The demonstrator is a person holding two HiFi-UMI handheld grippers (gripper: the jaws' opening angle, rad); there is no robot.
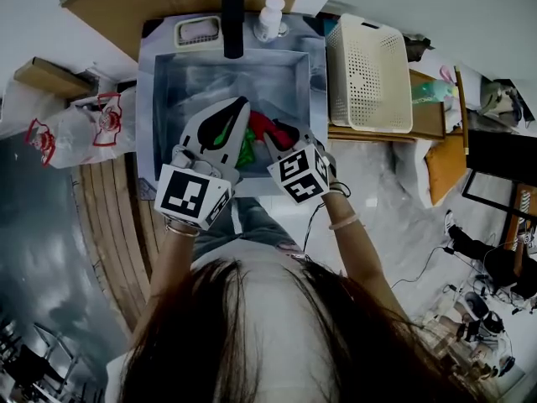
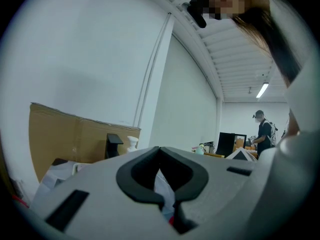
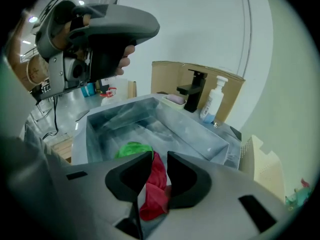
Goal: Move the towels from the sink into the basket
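lying between right tongs (image 3: 158, 160): red towel (image 3: 154, 194)

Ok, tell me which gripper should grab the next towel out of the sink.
Right. The right gripper points down into the sink, jaws apart, the red towel showing between them. The left gripper, jaws together, aims level at the wall, not into the sink.

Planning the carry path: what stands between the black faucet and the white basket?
A white pump bottle stands there, right beside the faucet and well short of the basket; the head view shows it plainly.
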